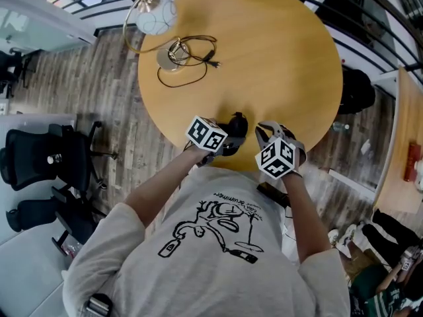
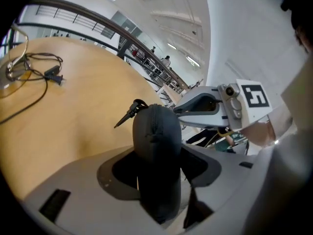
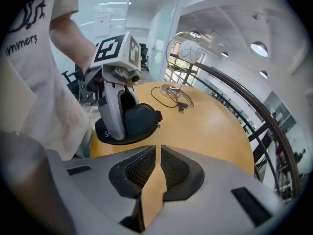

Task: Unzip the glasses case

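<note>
A dark grey zipped glasses case [image 2: 156, 146] stands on edge between the jaws of my left gripper [image 2: 157, 180], which is shut on it. Its zip runs along the top edge, and the black zipper pull [image 2: 128, 114] sticks out at the far end. In the head view the case [image 1: 236, 129] is over the near edge of the round wooden table [image 1: 264, 51]. My right gripper [image 1: 268, 131] hovers just right of the case, shut with nothing between its jaws. The right gripper view shows the left gripper [image 3: 113, 111] clasping the case [image 3: 142, 120].
A lamp with a round white shade [image 1: 155, 15] and its coiled black cable [image 1: 188, 58] sit at the table's far left. Black office chairs [image 1: 39, 157] stand on the wooden floor to the left. A railing runs beyond the table.
</note>
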Demonstrator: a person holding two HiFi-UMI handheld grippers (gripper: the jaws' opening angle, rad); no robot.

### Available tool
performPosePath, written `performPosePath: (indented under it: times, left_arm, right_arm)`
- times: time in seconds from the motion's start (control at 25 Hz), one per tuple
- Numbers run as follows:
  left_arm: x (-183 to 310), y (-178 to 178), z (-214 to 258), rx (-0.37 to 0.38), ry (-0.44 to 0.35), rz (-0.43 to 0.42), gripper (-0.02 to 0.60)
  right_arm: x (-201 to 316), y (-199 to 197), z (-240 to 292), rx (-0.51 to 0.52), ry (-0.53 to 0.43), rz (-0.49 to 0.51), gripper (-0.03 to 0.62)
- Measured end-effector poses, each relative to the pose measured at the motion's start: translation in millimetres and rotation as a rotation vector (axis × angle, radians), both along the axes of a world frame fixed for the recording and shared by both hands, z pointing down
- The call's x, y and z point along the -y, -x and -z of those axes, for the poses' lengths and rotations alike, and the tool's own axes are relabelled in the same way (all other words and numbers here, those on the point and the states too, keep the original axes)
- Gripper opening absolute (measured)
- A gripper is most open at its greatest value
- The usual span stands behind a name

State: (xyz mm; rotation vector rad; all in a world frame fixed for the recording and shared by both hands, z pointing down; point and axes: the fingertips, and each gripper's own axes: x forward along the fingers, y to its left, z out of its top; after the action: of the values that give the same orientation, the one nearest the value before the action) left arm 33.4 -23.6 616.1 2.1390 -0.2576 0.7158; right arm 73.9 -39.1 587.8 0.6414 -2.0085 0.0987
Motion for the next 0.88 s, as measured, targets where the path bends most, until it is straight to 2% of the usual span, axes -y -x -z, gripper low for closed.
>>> performPosePath:
  times: [0.24, 0.36, 0.48, 0.56, 0.76, 0.88]
  left_arm:
    - [25.0, -1.0, -40.6, 0.243, -0.231, -0.154, 0.244]
    - [39.0, -6.2, -57.8, 0.330, -0.360, -0.231, 0.245]
    - [51.4, -14.1, -71.8, 0.390, -0.485, -0.289, 0.249]
    - [55.8, -19.8, -76.5, 0.419, -0.537, -0.325, 0.249]
    - [51.8, -33.6, -87.1, 0.468, -0.633, -0.427, 0.250]
    - [50.4, -36.3, -92.9, 0.479, -0.664, -0.448, 0.252]
  right_arm:
    - [-14.8, -0.5, 3.7, 0.077, 0.058, -0.103, 0.028]
    - [-22.5, 2.0, 4.2, 0.105, 0.080, -0.126, 0.028]
    - [-26.8, 0.5, 4.0, 0.121, 0.094, -0.151, 0.028]
    - [-29.2, -1.7, 4.1, 0.128, 0.101, -0.164, 0.028]
    - [-36.9, -7.9, 1.8, 0.135, 0.114, -0.188, 0.028]
    - [-38.9, -9.3, -0.5, 0.140, 0.120, -0.196, 0.028]
